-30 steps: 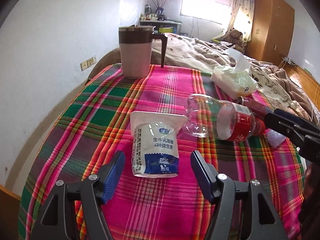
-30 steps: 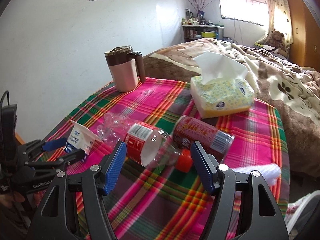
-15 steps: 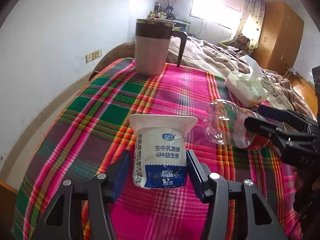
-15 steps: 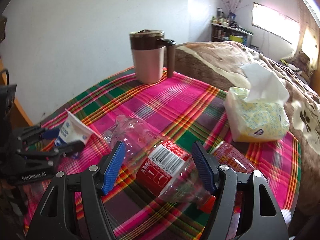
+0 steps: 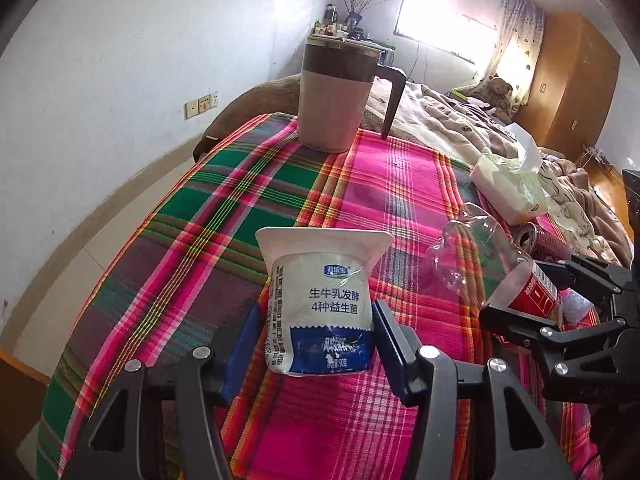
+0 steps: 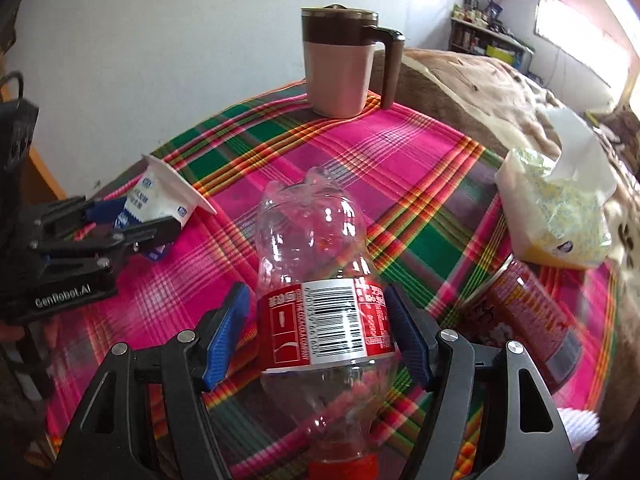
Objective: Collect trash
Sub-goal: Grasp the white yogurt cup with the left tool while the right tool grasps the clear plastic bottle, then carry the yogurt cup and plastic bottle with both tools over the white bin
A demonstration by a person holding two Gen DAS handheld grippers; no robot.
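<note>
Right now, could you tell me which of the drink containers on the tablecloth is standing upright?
Only the pink mug with the brown lid stands upright. The clear plastic bottle, red can and yogurt cup all lie on their sides.

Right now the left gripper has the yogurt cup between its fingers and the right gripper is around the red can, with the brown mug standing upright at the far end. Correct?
Not quite. The right gripper is around the clear plastic bottle, not the red can, which lies beside it; the right wrist view shows this. The left gripper does have the yogurt cup between its fingers, and the brown mug stands upright.
</note>
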